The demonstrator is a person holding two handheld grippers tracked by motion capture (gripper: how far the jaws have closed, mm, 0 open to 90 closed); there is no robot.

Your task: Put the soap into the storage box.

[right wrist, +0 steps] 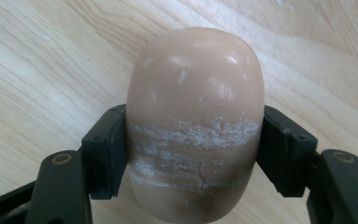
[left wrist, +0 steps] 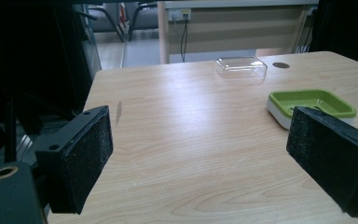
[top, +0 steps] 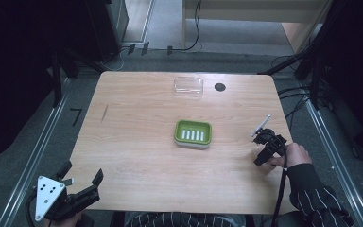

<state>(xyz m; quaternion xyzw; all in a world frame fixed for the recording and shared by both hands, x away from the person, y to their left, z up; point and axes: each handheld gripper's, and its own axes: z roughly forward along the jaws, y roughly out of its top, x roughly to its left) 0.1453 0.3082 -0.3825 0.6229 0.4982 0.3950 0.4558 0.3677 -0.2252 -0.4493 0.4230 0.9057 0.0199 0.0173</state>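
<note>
1. Right gripper view puts the bar of soap (right wrist: 193, 123) squarely between the right tongs (right wrist: 193, 154), both jaws pressed against its long sides with the bench grain showing behind it; whether the bar rests on the wood or hangs just clear I cannot tell
2. White scuffed bands run across the bar where the pads meet it, so I judge the surface slick and easily marked: keep the squeeze steady and moderate, since more pressure could shoot the rounded bar forward out of the jaws
3. The grip sits below the bar's middle, leaving the larger end sticking out past the tips; keep the tongs level during the carry so that end does not tip the bar loose
4. In the high view the right tongs (top: 268, 147) are near the right edge of the bench (top: 137, 156), and the green soap dish (top: 193, 133) lies toward the centre, well apart from them; it looks like the likely target
5. Bring the bar low over the slotted tray, line up its long axis with the dish, and release only once it touches
6. The clear lid (top: 188, 86) waits at the far edge, beside a dark round mark (top: 220, 87)
7. The left tongs (top: 82, 182) rest wide open at the near left corner, holding nothing
</note>
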